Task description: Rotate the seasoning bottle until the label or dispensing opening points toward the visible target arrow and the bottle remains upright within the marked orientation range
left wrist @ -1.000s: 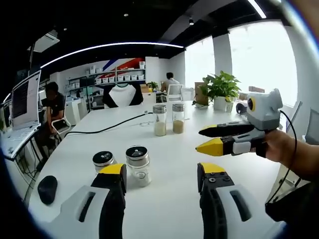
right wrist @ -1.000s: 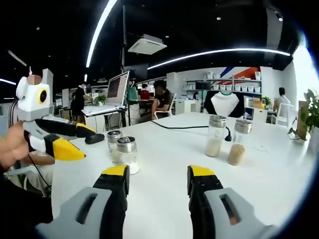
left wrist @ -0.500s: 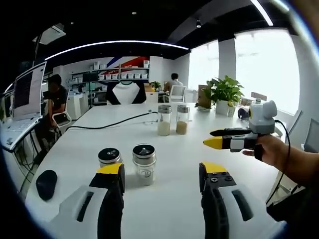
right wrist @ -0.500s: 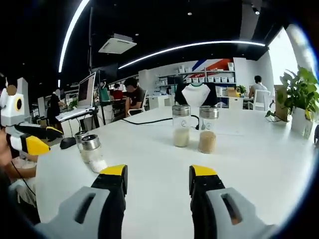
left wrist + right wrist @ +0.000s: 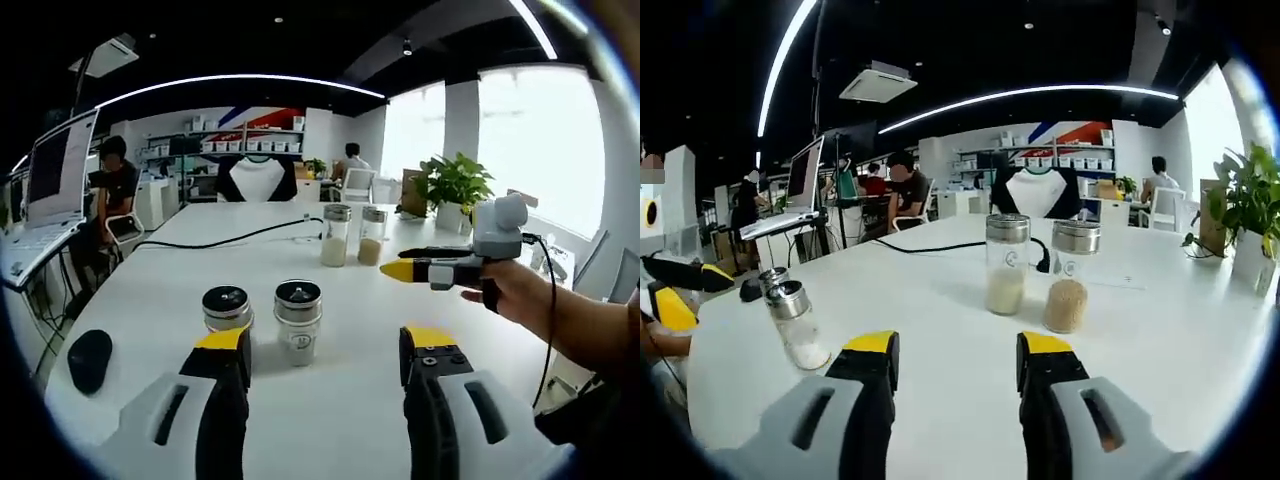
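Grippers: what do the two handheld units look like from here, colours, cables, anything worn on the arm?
In the left gripper view, the left gripper has grey moulded bodies, black jaws and yellow tip pads. The right gripper looks the same in its own view. Seen from the side, the right gripper carries a grey-white box on top, long black jaws with a yellow tip, and a thin black cable trailing down past the person's forearm.
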A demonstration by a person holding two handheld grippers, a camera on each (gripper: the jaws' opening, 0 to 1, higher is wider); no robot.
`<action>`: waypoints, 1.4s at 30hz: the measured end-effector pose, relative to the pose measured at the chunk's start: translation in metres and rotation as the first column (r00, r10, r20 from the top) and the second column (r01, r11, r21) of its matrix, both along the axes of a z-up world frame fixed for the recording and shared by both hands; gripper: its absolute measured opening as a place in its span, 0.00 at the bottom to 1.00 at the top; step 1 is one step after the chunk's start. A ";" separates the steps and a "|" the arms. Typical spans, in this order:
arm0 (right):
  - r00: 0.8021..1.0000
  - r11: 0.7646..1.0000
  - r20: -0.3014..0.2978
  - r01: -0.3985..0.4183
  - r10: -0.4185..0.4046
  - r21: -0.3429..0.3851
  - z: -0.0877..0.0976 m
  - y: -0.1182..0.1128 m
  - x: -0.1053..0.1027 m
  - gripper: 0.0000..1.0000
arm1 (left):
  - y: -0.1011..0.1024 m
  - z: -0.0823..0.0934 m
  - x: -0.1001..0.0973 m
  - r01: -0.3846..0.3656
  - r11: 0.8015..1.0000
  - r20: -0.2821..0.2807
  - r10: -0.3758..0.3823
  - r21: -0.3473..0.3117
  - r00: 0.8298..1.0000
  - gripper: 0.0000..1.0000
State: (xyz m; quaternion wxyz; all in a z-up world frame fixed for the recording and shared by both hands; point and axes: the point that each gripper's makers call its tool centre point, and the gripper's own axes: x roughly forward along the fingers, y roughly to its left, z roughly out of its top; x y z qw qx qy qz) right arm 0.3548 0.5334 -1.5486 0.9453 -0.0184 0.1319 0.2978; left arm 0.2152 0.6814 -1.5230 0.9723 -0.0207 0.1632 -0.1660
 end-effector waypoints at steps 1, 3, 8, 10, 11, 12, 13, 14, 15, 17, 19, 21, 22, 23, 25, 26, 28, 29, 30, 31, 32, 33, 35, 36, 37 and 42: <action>1.000 1.000 0.004 0.002 -0.002 0.005 0.002 0.002 0.006 0.45 | -0.001 -0.001 0.001 0.002 1.000 -0.004 -0.002 0.006 1.000 0.64; 1.000 1.000 0.008 0.006 -0.006 0.014 0.005 0.004 0.019 0.45 | -0.002 -0.005 0.001 0.005 1.000 -0.014 -0.005 0.018 1.000 0.64; 0.999 1.000 0.026 0.018 -0.019 0.015 0.012 0.007 0.051 0.44 | -0.002 -0.007 0.002 0.010 1.000 -0.019 -0.010 0.029 1.000 0.63; 0.999 1.000 0.033 0.027 -0.028 0.013 0.017 0.007 0.066 0.44 | -0.004 -0.007 0.002 0.014 0.999 -0.021 -0.013 0.029 1.000 0.63; 0.999 0.999 0.035 0.032 -0.032 0.014 0.019 0.008 0.071 0.44 | -0.004 -0.007 0.002 0.015 0.999 -0.022 -0.015 0.031 1.000 0.63; 0.998 0.999 0.042 0.036 -0.037 0.011 0.021 0.008 0.077 0.44 | -0.005 -0.007 0.001 0.018 0.999 -0.022 -0.018 0.032 1.000 0.63; 0.998 0.999 0.050 0.042 -0.042 0.007 0.026 0.009 0.082 0.44 | -0.006 -0.006 0.001 0.023 0.999 -0.024 -0.022 0.031 0.999 0.63; 0.997 0.999 0.057 0.043 -0.043 0.005 0.028 0.010 0.086 0.44 | -0.007 -0.007 0.000 0.025 0.999 -0.025 -0.024 0.032 0.999 0.63; 0.997 0.999 0.063 0.044 -0.044 0.004 0.031 0.012 0.090 0.44 | -0.008 -0.007 0.000 0.027 0.999 -0.027 -0.027 0.033 0.999 0.63; 0.996 0.999 0.071 0.049 -0.048 -0.014 0.031 0.015 0.102 0.44 | -0.008 -0.008 -0.001 0.032 0.999 -0.032 -0.031 0.034 0.999 0.63; 0.996 0.998 0.067 0.059 -0.057 -0.018 0.030 0.015 0.109 0.44 | -0.009 -0.008 -0.002 0.034 0.999 -0.035 -0.032 0.035 0.999 0.63; 0.995 0.997 0.072 0.067 -0.066 -0.022 0.030 0.017 0.116 0.44 | -0.008 -0.008 -0.003 0.034 0.999 -0.036 -0.033 0.038 0.999 0.63; 0.995 0.997 0.071 0.069 -0.067 -0.027 0.031 0.018 0.119 0.44 | -0.008 -0.008 -0.003 0.035 0.999 -0.037 -0.034 0.038 0.999 0.63; 0.995 0.997 0.068 0.070 -0.068 -0.030 0.031 0.020 0.122 0.44 | -0.008 -0.008 -0.003 0.036 0.999 -0.037 -0.034 0.039 0.999 0.63; 0.995 0.997 0.074 0.070 -0.068 -0.031 0.034 0.022 0.128 0.44 | -0.009 -0.007 -0.003 0.037 0.998 -0.037 -0.035 0.044 0.999 0.62; 0.994 0.996 0.084 0.076 -0.073 -0.037 0.036 0.022 0.134 0.44 | -0.009 -0.006 -0.002 0.038 0.998 -0.037 -0.036 0.045 0.999 0.62; 0.993 0.995 0.086 0.082 -0.078 -0.051 0.036 0.023 0.142 0.44 | -0.010 -0.005 -0.002 0.041 0.998 -0.034 -0.040 0.044 0.999 0.62; 0.993 0.995 0.083 0.085 -0.081 -0.055 0.035 0.024 0.144 0.44 | -0.011 -0.004 -0.001 0.042 0.998 -0.034 -0.041 0.046 0.999 0.62; 0.993 0.995 0.082 0.087 -0.082 -0.056 0.034 0.024 0.147 0.44 | -0.011 -0.004 -0.001 0.044 0.998 -0.033 -0.042 0.049 0.999 0.62; 0.993 0.994 0.081 0.087 -0.082 -0.060 0.033 0.023 0.152 0.42 | -0.011 -0.004 -0.001 0.045 0.998 -0.035 -0.043 0.052 0.998 0.62; 0.994 0.994 0.073 0.086 -0.081 -0.062 0.032 0.024 0.154 0.41 | -0.011 -0.004 -0.001 0.046 0.997 -0.036 -0.044 0.055 0.998 0.62; 0.994 0.994 0.071 0.087 -0.082 -0.062 0.031 0.025 0.155 0.41 | -0.011 -0.005 -0.001 0.048 0.997 -0.038 -0.046 0.058 0.998 0.61; 0.994 0.994 0.070 0.086 -0.081 -0.062 0.030 0.026 0.156 0.42 | -0.011 -0.007 -0.001 0.049 0.997 -0.043 -0.046 0.062 0.998 0.61; 0.995 0.994 0.065 0.085 -0.081 -0.063 0.029 0.028 0.157 0.42 | -0.010 -0.007 -0.001 0.047 0.997 -0.046 -0.044 0.064 0.998 0.61; 0.995 0.994 0.063 0.086 -0.082 -0.061 0.028 0.028 0.159 0.42 | -0.009 -0.008 -0.001 0.046 0.997 -0.047 -0.043 0.064 0.998 0.61; 0.994 0.994 0.057 0.097 -0.094 -0.047 0.028 0.028 0.168 0.41 | -0.007 -0.009 -0.001 0.041 0.997 -0.052 -0.037 0.069 0.998 0.61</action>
